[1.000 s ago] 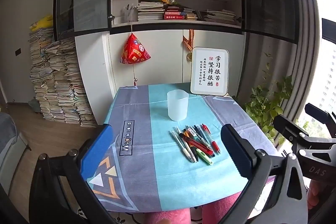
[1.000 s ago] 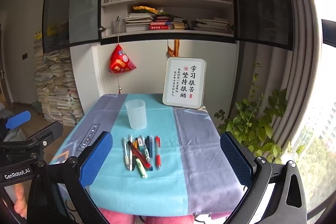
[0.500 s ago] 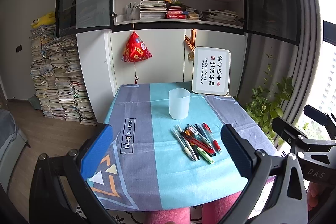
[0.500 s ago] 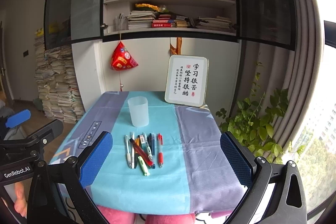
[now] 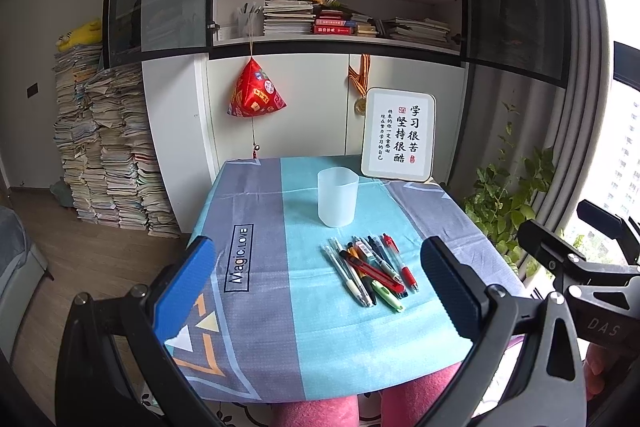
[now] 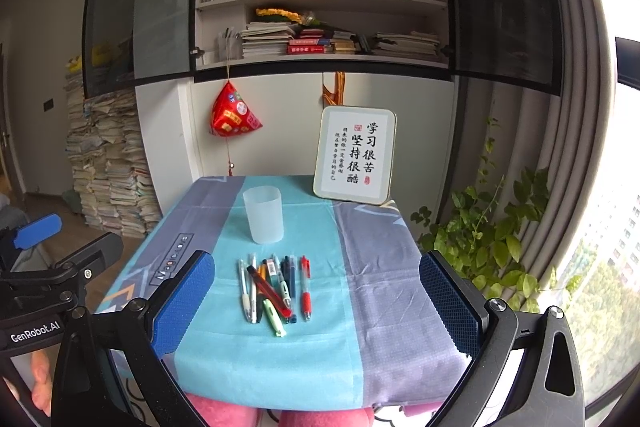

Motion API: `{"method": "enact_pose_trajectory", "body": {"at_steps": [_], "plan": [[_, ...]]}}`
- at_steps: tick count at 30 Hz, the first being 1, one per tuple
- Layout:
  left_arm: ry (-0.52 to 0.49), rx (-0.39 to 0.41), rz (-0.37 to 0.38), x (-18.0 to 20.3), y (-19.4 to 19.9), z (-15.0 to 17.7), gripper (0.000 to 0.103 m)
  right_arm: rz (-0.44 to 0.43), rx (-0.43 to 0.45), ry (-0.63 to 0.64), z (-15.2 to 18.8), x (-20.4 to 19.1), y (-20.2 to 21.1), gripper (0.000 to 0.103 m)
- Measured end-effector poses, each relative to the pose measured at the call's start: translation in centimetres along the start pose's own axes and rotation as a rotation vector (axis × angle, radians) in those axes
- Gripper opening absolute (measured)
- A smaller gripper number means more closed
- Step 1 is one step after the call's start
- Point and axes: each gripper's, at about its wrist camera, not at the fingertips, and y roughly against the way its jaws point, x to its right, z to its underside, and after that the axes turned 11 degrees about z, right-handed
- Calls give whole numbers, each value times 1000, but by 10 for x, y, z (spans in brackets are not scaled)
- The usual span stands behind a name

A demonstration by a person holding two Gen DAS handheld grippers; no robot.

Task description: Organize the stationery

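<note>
Blue-padded fingers of the left gripper (image 5: 316, 291) stand spread wide apart, holding nothing, raised at the near edge of the table (image 5: 256, 307) and well short of the stationery. Proceeding rightward across the left wrist view: a stack of books and papers (image 5: 104, 147) rises against the wall at far left; a red pyramid-shaped ornament (image 5: 256, 95) hangs on the white cabinet front; the tablecloth carries a grey band lettered "Magic LOVE" and a turquoise band at centre. A frosted translucent cup (image 5: 337, 195) stands upright on the turquoise band, empty as far as can be seen. Just nearer than the cup, and apart from it, lies a cluster of pens (image 5: 370, 273), side by side and partly overlapping, one red pen laid diagonally across several others and a light green one at the near end. A framed calligraphy sign (image 5: 398, 135) leans at the table's far right corner against the cabinet. A potted green plant (image 5: 508, 195) stands beyond the table's right edge by the window. The right gripper (image 6: 316, 301) is likewise spread wide with nothing between its pads, held level with the pens from the near side, touching none of them. Pink-clad knees (image 6: 320, 417) show under the near table edge.
</note>
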Motion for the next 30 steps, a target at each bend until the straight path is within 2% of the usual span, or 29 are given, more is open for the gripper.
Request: {"method": "enact_pose_trajectory", "body": {"at_steps": [30], "plan": [[2, -24, -7, -3, -11, 3, 102, -4, -15, -3, 1, 0, -3, 102]]}}
